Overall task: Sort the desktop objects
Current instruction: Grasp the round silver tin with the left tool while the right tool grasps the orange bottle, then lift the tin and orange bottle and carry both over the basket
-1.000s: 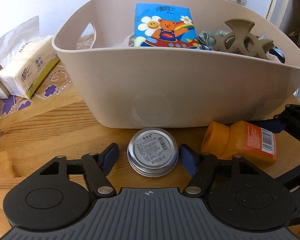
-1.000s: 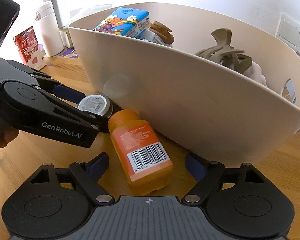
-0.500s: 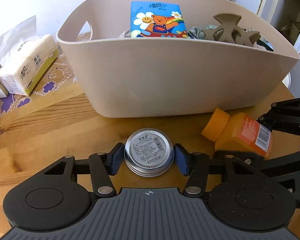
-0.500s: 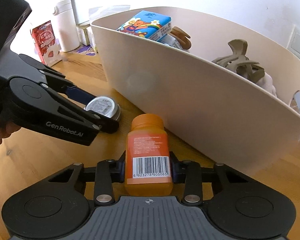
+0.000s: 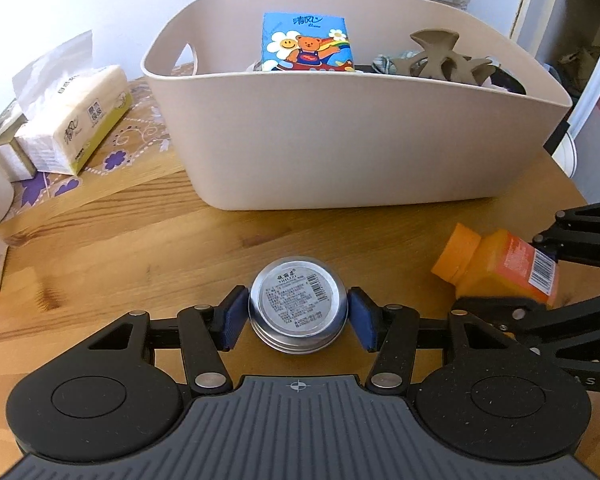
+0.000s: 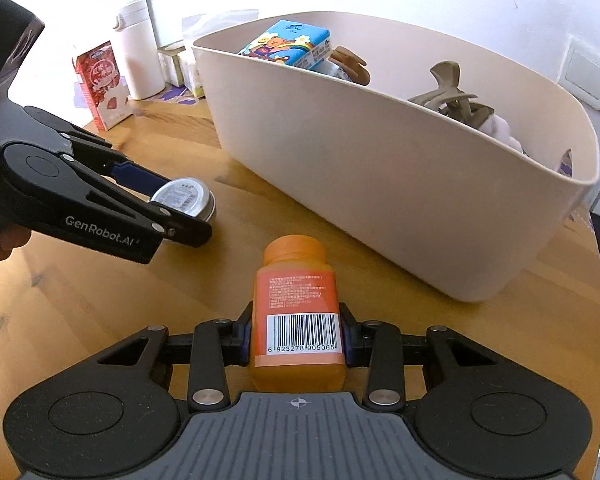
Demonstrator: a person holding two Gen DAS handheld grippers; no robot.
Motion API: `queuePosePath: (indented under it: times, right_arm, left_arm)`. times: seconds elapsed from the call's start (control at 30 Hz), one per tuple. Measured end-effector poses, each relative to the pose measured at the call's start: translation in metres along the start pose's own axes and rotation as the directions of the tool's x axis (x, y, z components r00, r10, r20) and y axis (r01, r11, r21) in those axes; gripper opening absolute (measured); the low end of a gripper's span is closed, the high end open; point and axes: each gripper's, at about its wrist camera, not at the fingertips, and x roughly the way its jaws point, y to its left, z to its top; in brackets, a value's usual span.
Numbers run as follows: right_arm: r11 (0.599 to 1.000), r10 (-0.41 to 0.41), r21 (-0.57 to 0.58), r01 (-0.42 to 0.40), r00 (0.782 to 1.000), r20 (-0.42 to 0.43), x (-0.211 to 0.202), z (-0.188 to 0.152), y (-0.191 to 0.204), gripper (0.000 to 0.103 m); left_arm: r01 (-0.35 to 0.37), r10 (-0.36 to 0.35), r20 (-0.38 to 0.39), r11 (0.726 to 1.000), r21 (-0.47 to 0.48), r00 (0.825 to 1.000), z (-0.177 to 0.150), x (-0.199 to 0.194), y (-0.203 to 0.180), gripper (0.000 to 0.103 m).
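1. Beige plastic basket (image 5: 340,152) stands on the wooden table (image 5: 120,248), ahead of both tools; its rim is higher than both held objects, so the next move, as judged, is a lift up and forward over the near wall.

2. Left gripper (image 5: 298,316) has its blue pads (image 5: 233,317) pressed on opposite sides of the round metal tin (image 5: 298,306). The jaws have just been closing and now stand about half open, as wide as the tin between them. The tin lies flat, label up, straight ahead of the tool and between it and the basket.

3. Right gripper (image 6: 296,338) clamps the orange bottle (image 6: 296,312) across its lower body, at the barcode label. The jaws have just been closing onto it and are fairly narrow. The bottle's long axis runs along the line of the fingers, with the cap (image 6: 294,250) leading toward the basket.

4. Whether either object has cleared the table cannot be told for certain; the tin seems to sit just above the wood in the right wrist view.

5. Neither hand is clearly nearer: the near wall runs slantwise, closest ahead of the left hand in its own view and to the right of the bottle in the right wrist view. The two grippers lie side by side, near each other but apart.

6. Already in the basket: a blue tissue pack (image 5: 306,42) and a brown hair claw (image 5: 440,58). A tissue packet (image 5: 76,120) lies left of the basket, outside it.
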Motion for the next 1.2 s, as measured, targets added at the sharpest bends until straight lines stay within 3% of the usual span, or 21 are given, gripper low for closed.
queuePosePath:
  times: [0.7,1.2]
  right_arm:
    - [0.998,-0.038,0.045,0.033,0.994,0.107,-0.093,-0.016,-0.031,0.037]
    - [0.992,-0.12,0.072,0.105,0.961,0.251,-0.154,0.001,-0.064,0.037]
  left_arm:
    - [-0.028,0.03,0.094,0.999,-0.022,0.995,-0.001,-0.065,-0.021,0.055]
    - [-0.043,0.038,0.218,0.999,0.019,0.975,0.026,-0.112,-0.029,0.055]
